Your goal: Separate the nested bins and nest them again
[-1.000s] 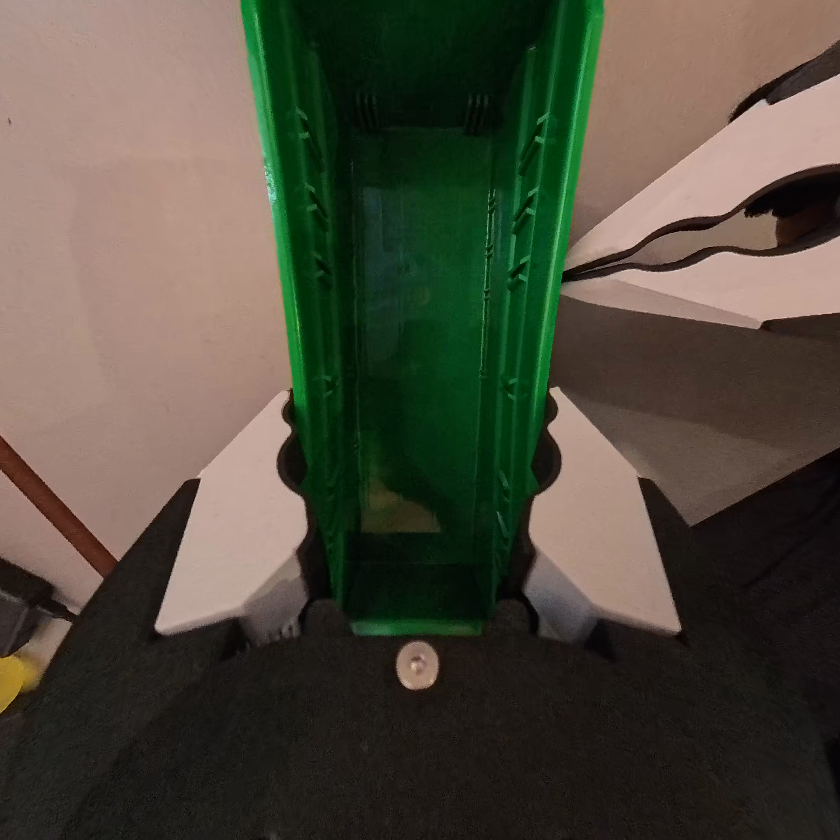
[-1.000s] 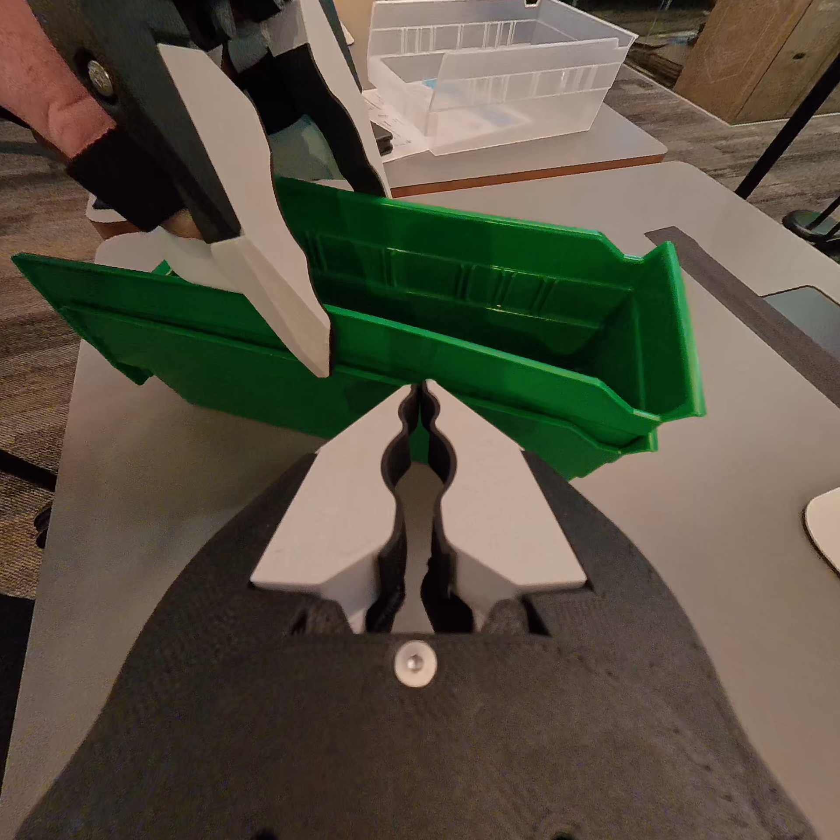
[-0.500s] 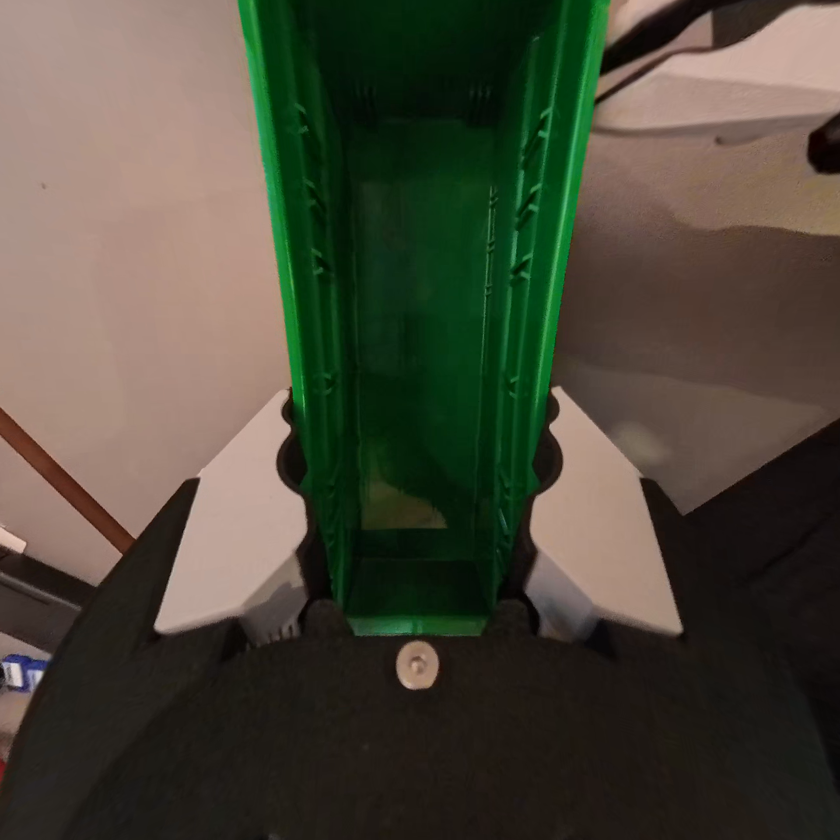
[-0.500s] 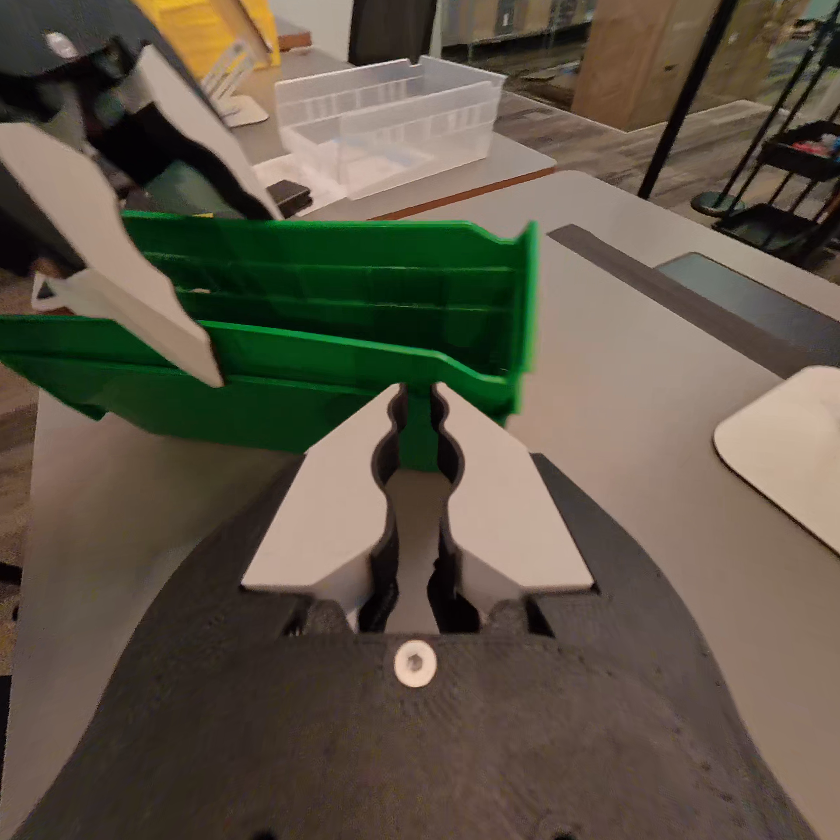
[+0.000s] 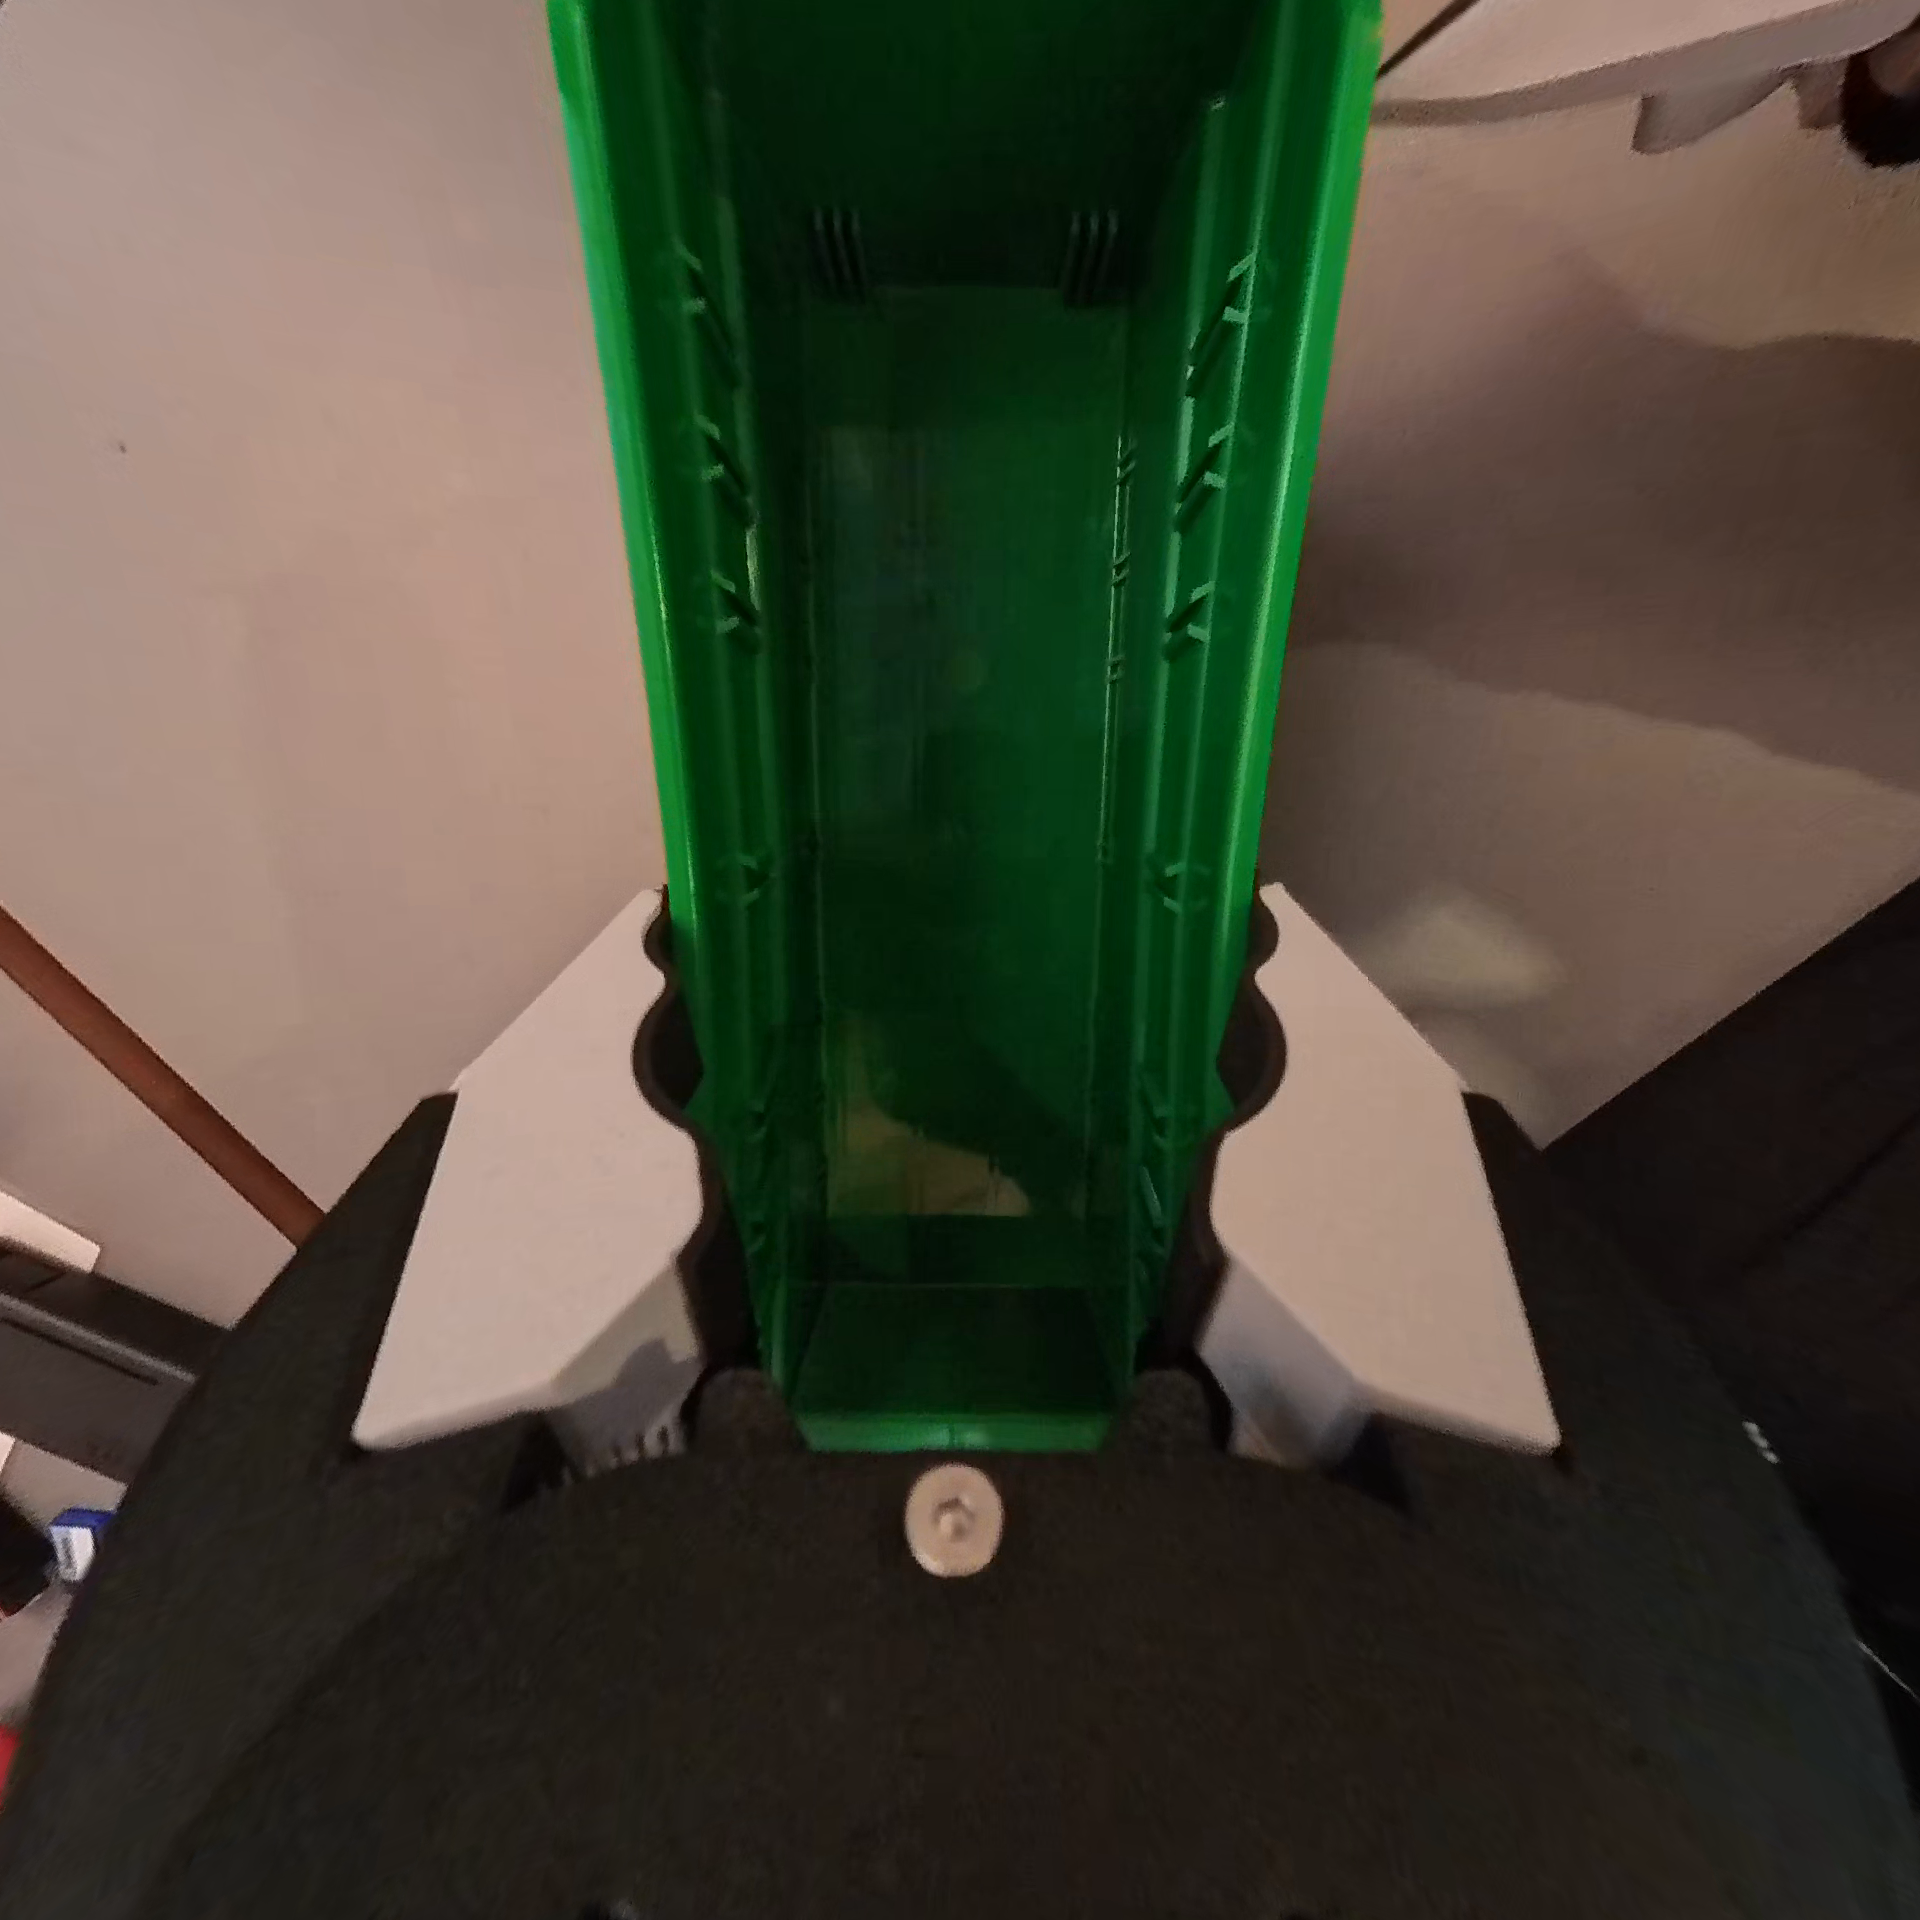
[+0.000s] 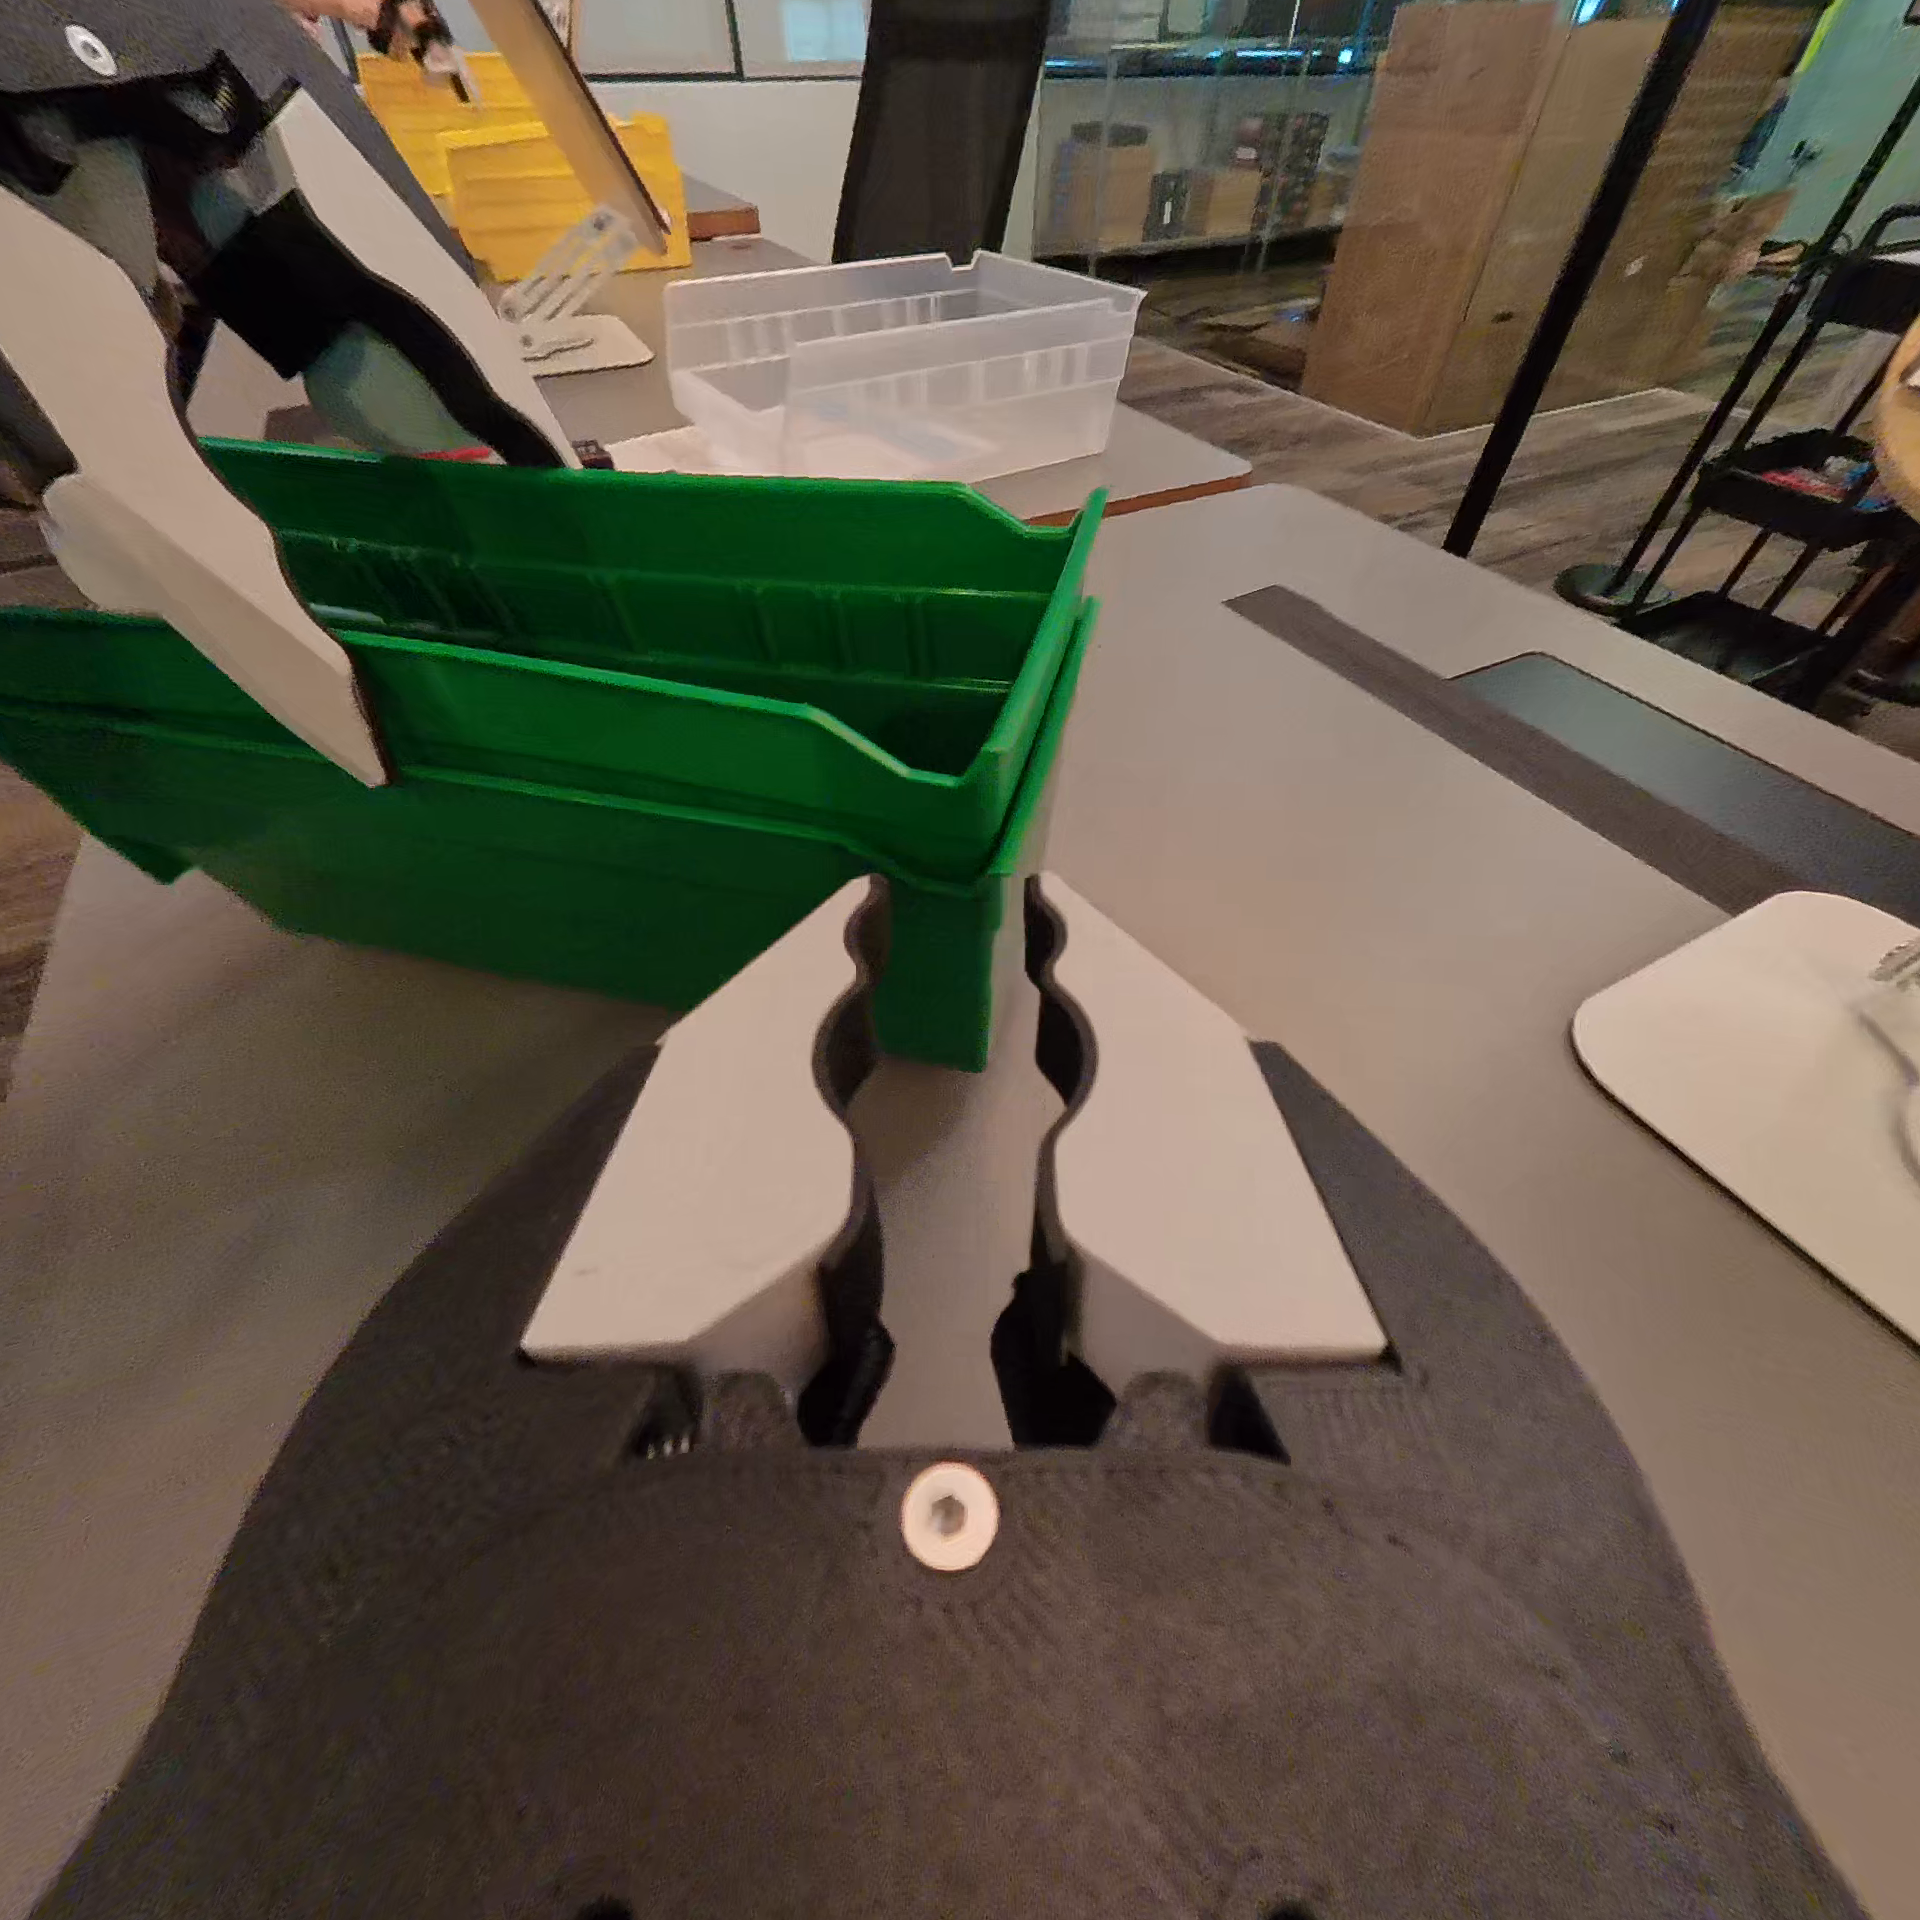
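Green plastic, 2 nested bins (image 6: 623, 748) tilt above the grey bench (image 6: 1299, 831); left gripper (image 5: 961, 1039) jaws clamp the inner bin (image 5: 961, 727); right gripper (image 6: 951, 997) jaws gape around the outer bin's corner, apparently unclamped; separation likely needs opposing pulls.

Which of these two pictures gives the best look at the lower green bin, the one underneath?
The right wrist view: the lower green bin shows its long side wall and near corner, resting on the grey table beneath the upper green bin. The left wrist view looks into a green bin's interior; the lower bin cannot be told apart there.
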